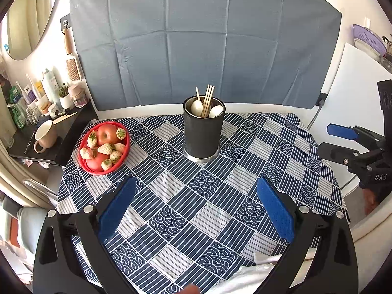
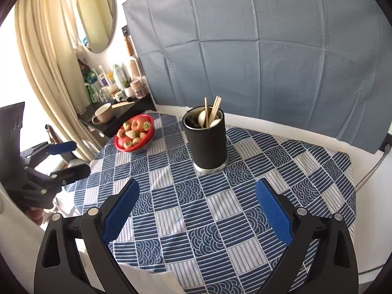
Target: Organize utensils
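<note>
Standing on the worktop [image 1: 220, 220], the black holder [image 1: 203, 132] contained chopsticks [image 1: 208, 100] and spoons [image 1: 197, 107]. Left tongs [image 1: 196, 210] and right tongs [image 2: 197, 210] hovered before the holder, both spread wide, empty.

A black cylindrical holder [image 1: 203, 132] with a silver base ring stands upright toward the far middle of the table. Inside it, two white spoons [image 1: 197, 106] sit bowl-up, their pale rounded heads resting near the rim, one on each side. Between them a bundle of light wooden chopsticks [image 1: 208, 99] rises above the rim, leaning slightly and fanning apart at the top.
</note>
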Demonstrator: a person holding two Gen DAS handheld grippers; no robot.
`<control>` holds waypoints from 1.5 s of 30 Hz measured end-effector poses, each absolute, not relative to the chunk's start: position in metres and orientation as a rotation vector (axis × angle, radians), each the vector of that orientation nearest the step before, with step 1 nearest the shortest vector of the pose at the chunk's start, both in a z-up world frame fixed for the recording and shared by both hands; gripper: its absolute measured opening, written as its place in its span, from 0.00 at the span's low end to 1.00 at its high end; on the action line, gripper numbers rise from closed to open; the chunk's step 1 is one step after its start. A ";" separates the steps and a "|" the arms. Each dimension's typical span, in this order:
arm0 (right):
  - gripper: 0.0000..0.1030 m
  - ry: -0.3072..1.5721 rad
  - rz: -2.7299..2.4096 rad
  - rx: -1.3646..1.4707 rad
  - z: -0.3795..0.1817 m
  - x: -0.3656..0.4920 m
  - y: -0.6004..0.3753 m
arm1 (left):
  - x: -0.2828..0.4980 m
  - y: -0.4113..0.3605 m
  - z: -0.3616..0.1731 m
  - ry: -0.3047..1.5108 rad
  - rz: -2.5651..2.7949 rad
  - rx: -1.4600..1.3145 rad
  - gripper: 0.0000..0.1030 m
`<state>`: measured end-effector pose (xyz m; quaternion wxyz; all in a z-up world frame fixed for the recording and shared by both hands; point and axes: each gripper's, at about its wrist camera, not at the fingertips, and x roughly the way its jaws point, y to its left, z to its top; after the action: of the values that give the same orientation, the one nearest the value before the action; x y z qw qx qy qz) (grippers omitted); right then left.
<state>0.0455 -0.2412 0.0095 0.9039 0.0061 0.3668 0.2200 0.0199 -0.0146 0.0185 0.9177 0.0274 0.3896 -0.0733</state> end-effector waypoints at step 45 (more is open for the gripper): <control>0.90 0.738 0.411 -0.078 0.025 0.033 -0.246 | 0.014 -0.027 0.025 0.800 -0.175 0.069 0.94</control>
<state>0.0329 -0.2460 0.0247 0.9114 -0.0379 0.3582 0.1992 0.0143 -0.0269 0.0247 0.9167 0.0338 0.3889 -0.0851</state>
